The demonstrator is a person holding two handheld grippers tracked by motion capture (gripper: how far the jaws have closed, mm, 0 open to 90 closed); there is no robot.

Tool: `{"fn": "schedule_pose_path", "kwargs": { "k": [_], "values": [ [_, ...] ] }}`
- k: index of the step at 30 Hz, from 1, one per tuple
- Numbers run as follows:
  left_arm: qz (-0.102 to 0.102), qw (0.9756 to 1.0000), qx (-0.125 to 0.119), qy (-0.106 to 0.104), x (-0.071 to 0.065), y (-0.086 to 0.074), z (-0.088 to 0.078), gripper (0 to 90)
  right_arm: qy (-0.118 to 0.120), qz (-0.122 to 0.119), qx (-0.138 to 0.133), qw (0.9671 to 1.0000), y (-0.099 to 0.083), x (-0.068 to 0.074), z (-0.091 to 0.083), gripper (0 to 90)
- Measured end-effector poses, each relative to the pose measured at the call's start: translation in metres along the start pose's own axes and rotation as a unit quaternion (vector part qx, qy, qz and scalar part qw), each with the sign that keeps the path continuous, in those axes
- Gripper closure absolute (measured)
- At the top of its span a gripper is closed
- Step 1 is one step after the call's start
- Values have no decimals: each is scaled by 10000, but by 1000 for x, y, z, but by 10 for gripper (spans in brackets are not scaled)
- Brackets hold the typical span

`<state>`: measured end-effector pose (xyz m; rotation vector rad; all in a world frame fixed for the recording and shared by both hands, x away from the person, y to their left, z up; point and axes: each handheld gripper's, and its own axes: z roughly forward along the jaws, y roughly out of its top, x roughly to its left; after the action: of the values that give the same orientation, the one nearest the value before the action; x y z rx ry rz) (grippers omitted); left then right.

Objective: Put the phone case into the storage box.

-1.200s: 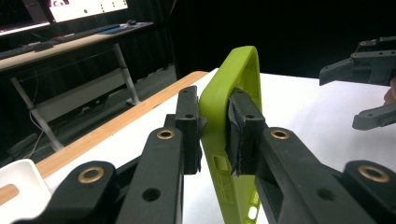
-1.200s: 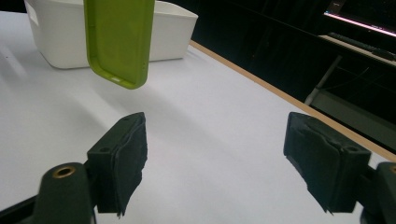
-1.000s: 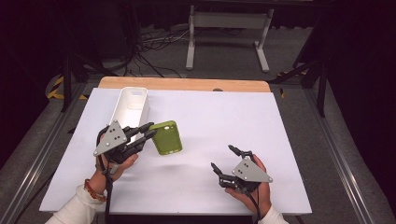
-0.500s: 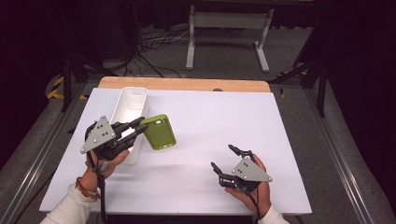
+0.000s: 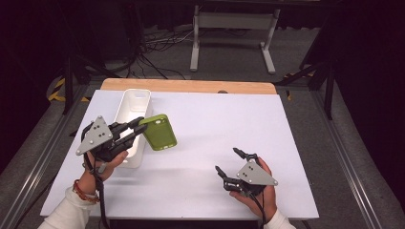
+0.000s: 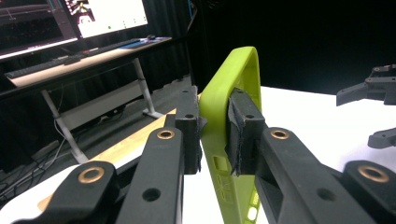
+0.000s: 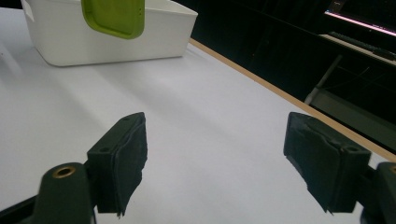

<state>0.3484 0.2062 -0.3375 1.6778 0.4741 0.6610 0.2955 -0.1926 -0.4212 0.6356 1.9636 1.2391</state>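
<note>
Left gripper jaws clamped on the rim of a green phone case; in the left gripper view the pads pinch the case wall from both sides, case standing on edge. From the high view the case hangs in the air just right of the white bin, partly over the bin's right wall. Right gripper jaws apart, nothing between them, well right of the bin and nearer the person; right gripper view shows bare white desk between its pads.

Desk is a white sheet with a wooden strip along the edge beyond the bin. Dark room around it, grey floor, cables, a grey metal stand past the desk's far edge.

View differences: left gripper view picks up monitors on another bench behind, plus the right gripper far off. Right gripper view shows the bin side-on with the case hanging in front of it and a lit screen at upper right. High view gives both hands, the left hand and the right hand.
</note>
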Motion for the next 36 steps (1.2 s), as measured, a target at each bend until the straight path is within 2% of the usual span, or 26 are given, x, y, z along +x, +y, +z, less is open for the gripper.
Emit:
{"fn": "schedule_pose_path", "kwargs": {
  "k": [9,13,15,19,23,29,30,36],
  "values": [
    [28,10000,-8,38,6,3,-1,772,9,10,19,10000,0,0,0,227],
    [52,9999,-56,79,12,8,-3,772,81,135,14,9999,0,-1,1,227],
    [3,9999,-104,68,15,10,-4,772,87,128,20,9999,0,-1,1,227],
    [70,9999,-74,137,22,14,-4,771,70,120,20,9999,0,-2,1,227],
    [8,9998,-63,183,30,18,-6,772,63,121,32,9999,0,-2,2,227],
    [79,9996,-40,252,38,24,-8,772,68,150,34,9999,-1,-3,3,228],
    [126,9995,-9,273,40,25,-8,772,59,132,35,9999,0,-3,3,227],
    [118,9993,10,359,47,27,-7,772,-58,104,-12,9999,1,-7,0,227]
  ]
}}
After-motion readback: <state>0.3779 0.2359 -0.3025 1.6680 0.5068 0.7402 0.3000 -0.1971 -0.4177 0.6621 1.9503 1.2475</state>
